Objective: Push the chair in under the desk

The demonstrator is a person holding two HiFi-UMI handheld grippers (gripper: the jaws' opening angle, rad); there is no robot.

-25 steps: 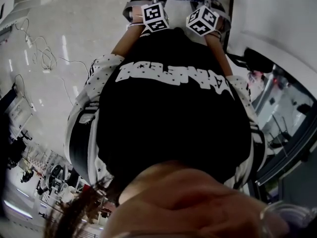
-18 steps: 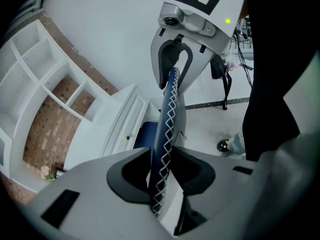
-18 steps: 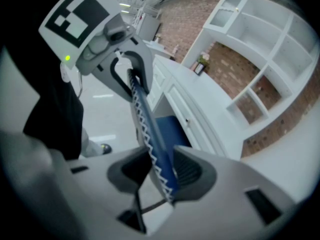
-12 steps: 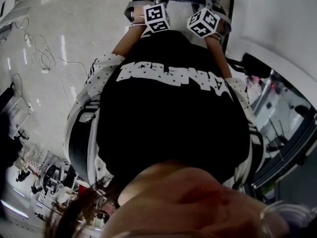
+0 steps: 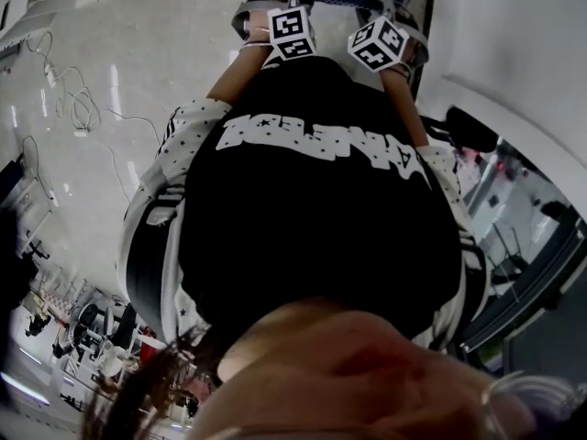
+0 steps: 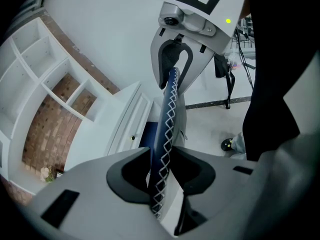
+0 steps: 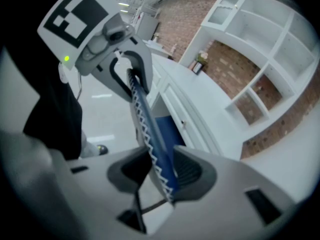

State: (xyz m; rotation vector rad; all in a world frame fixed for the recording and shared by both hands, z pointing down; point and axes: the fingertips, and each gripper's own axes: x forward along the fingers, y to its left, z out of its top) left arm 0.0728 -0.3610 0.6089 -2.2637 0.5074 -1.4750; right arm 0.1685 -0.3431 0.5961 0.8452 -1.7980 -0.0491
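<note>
White shelves (image 6: 40,69) are lining a brick wall (image 6: 47,129) at the far side of the room, and a white desk (image 6: 125,119) with drawers is running along below them, out beyond the tips of both tools. The person, in a black shirt (image 5: 321,200), is standing on a pale glossy floor (image 5: 119,53) where loose cables (image 5: 78,99) are lying well off to the left gripper's side.

The left gripper (image 6: 162,176) is pinching the thin upper edge of the chair back (image 6: 167,119), a dark blue panel with white zigzag stitching, which is standing upright between its jaws with a pad pressing on each face. The right gripper (image 7: 160,171) is clamping the same edge further along, its jaws also closed narrow on the panel. Each tool is showing in the other's view, straddling the stitched rim.

The chair back is running from one tool to the other, both tools tilting down over it from the person's side. Past the jaws, more blue is showing close against the desk's drawer front. A shoe (image 6: 229,145) is resting on the floor on the near side of the chair back.
</note>
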